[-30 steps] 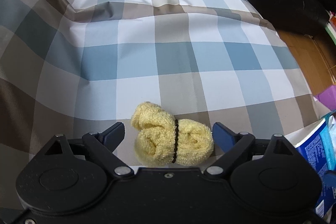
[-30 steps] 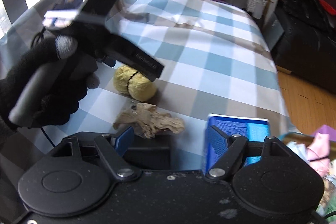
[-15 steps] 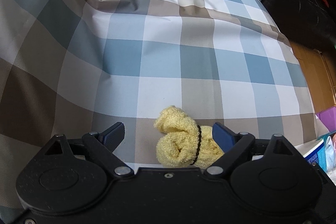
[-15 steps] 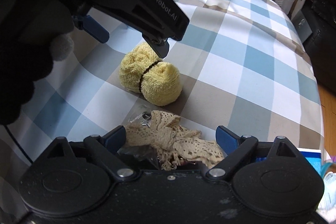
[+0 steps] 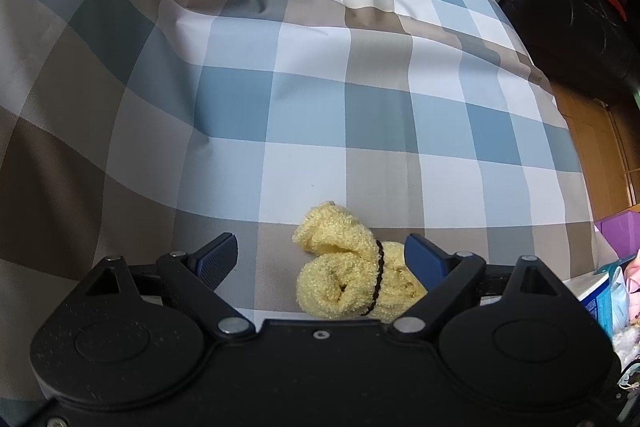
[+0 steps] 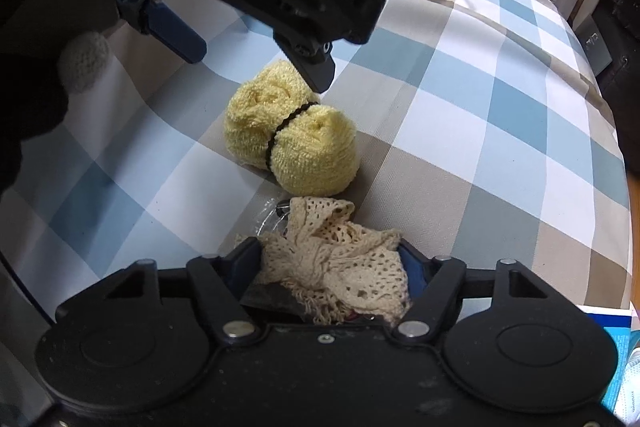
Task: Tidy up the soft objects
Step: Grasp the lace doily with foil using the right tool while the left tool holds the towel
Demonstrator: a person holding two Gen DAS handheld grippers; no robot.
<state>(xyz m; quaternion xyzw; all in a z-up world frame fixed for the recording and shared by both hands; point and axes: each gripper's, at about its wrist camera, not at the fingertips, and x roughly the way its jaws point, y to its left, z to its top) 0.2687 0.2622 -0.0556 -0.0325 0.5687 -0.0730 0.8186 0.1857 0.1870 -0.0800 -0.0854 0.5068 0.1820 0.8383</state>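
Checked bedding (image 5: 304, 115) in blue, white and tan squares covers a bed and fills most of both views, with dark furniture (image 5: 568, 11) beyond its far edge and a strip of wooden floor (image 5: 592, 147) at its right side. On a tan square near the front edge of the bedding lies a yellow towel roll (image 5: 348, 279), fluffy and cinched around its middle by a thin dark band (image 6: 288, 125).

Above that roll hangs the left gripper (image 5: 318, 259), its jaws spread wide. The roll lies between them, nearer the right blue pad (image 5: 422, 259), and whether that pad touches it cannot be told; the other pad stands clear of it. From the right wrist camera the same left gripper (image 6: 248, 55) shows from the side, held by a hand in a black glove (image 6: 44, 39), one finger tip just above the roll's far lobe.

Just in front of the roll, nearly touching it, sits a bundle of cream lace (image 6: 336, 259). The right gripper (image 6: 328, 271) is closing on this lace, with the cloth bunched between its blue pads and the pads pressed against both sides. A bit of clear plastic (image 6: 272, 215) peeks from under the lace on the roll's side. Right of the roll, at the corner of the bedding, a blue and white box (image 5: 600, 299) shows.
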